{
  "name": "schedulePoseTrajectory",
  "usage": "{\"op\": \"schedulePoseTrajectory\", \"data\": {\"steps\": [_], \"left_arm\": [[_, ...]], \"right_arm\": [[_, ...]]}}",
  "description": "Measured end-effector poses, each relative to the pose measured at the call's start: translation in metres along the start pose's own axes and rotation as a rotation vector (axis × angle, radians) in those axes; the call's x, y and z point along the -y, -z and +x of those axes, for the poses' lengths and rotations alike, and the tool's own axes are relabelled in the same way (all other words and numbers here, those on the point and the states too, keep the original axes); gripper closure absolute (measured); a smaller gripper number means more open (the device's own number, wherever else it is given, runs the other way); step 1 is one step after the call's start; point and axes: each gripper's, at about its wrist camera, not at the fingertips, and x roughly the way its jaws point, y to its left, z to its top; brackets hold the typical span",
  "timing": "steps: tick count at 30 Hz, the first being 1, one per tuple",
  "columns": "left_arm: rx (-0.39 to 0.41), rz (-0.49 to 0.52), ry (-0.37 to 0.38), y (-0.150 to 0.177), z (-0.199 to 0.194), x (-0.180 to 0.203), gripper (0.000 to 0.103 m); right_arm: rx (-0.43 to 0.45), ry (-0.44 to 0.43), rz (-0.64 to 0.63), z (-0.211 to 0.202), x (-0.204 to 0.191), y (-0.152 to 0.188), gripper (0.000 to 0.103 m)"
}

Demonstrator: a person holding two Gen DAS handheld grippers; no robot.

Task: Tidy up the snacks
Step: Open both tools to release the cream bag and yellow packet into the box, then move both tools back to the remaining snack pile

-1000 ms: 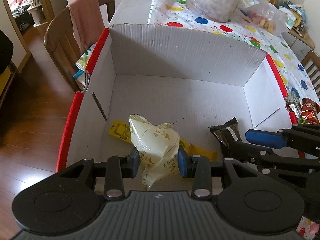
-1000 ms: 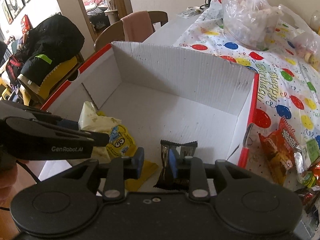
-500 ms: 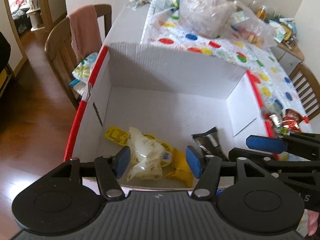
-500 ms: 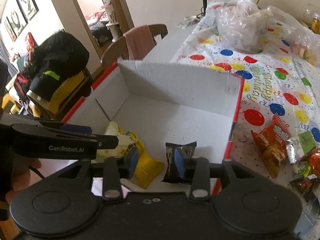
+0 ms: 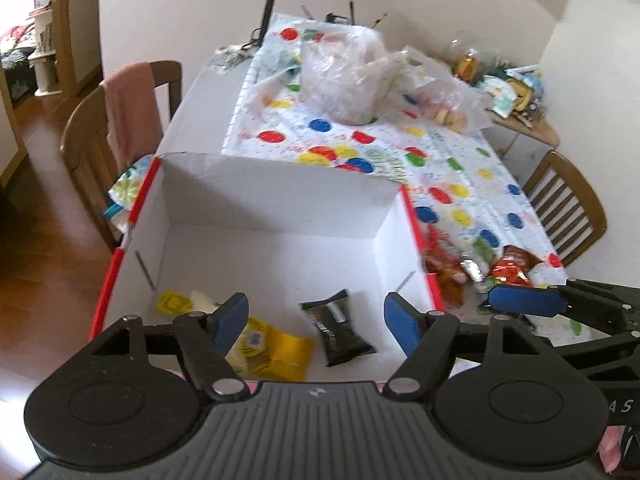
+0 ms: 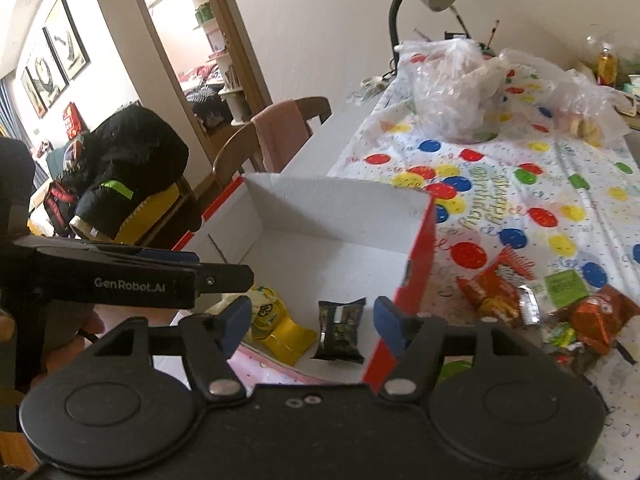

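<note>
Both tools I hold with fingers spread wide, empty. Ahead of my left gripper sits the white box; a black snack bar lies between its fingers, a yellow packet near the left one. My right gripper frames the same bar. Off to its right, orange snack bags lie on the balloon tablecloth.
</note>
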Motion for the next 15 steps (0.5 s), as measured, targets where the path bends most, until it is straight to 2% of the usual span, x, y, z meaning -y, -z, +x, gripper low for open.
{"op": "schedulePoseTrajectory", "data": {"steps": [9, 15], "left_arm": [[0.05, 0.037, 0.044, 0.001, -0.007, 0.042, 0.024], [0.055, 0.065, 0.067, 0.003, -0.001, 0.075, 0.023]], "right_arm": [[0.079, 0.04, 0.034, -0.043, 0.032, 0.01, 0.008], [0.098, 0.069, 0.044, -0.065, 0.058, 0.021, 0.002]]}}
